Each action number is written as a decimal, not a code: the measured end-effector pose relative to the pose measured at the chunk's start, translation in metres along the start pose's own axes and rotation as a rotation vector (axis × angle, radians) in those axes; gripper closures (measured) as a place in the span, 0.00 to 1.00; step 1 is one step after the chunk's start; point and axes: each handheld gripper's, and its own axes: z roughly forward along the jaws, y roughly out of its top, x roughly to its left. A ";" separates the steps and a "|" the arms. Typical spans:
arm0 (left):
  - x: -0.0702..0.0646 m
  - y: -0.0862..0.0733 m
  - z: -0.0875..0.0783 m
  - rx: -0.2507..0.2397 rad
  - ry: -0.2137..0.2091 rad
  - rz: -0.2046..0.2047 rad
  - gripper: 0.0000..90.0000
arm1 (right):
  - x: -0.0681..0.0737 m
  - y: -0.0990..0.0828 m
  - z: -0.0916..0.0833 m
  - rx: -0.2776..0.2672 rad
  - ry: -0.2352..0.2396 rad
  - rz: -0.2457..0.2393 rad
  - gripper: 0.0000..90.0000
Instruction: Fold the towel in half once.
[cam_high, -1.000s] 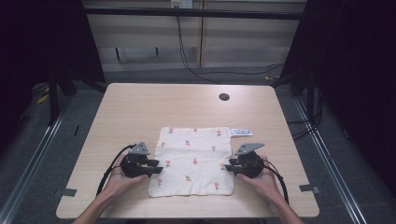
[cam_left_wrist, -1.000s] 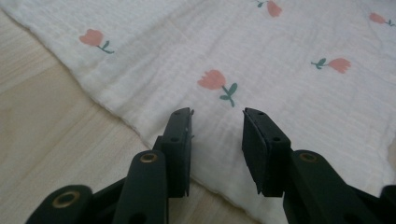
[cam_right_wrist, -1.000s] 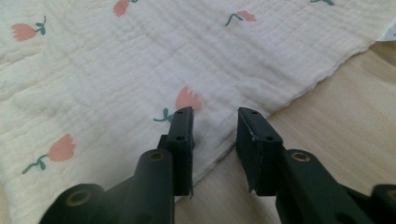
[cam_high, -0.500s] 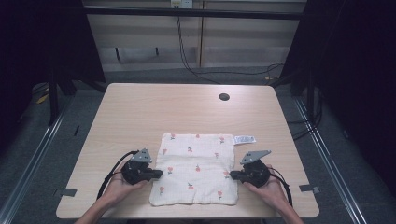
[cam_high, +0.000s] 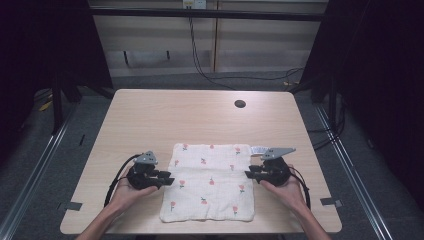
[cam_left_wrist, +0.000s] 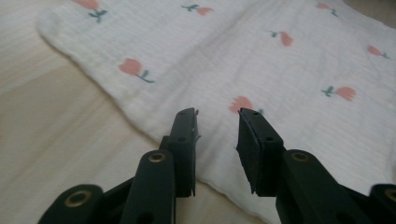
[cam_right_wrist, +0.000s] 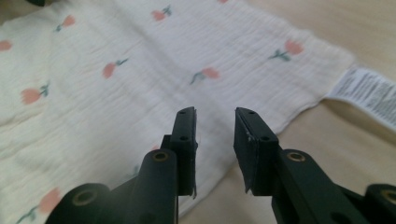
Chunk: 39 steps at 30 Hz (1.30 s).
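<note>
A white cloth (cam_high: 209, 182) printed with small red flowers is spread flat on the wooden table (cam_high: 165, 115), toward the person's side, with its care label (cam_high: 259, 149) sticking out at the far right corner. Compared with a second ago, the cloth has been drawn nearer to the table's front edge and now lies smoother and more fully opened. The left gripper (cam_high: 167, 180) is held at the cloth's left edge and the right gripper (cam_high: 248, 174) at its right edge. Both sets of jaws have just been opening, and in the gripper views a clear gap is seen between each pair, with nothing pinched; the cloth lies under and beyond the tips rather than between them. The edges appear to have been let go, so the pulling and flattening step is judged finished. A new hold on the cloth would be needed before any fold could be made.
</note>
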 end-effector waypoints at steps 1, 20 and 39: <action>0.003 0.001 -0.001 -0.002 0.014 -0.004 0.73 | -0.008 0.006 0.002 -0.017 -0.026 0.006 0.76; 0.048 0.038 0.009 -0.096 0.090 -0.083 0.70 | -0.067 0.038 0.052 0.019 -0.083 0.076 0.74; 0.070 0.040 0.023 -0.079 0.130 -0.123 0.61 | -0.076 0.038 0.068 0.050 -0.082 0.066 0.92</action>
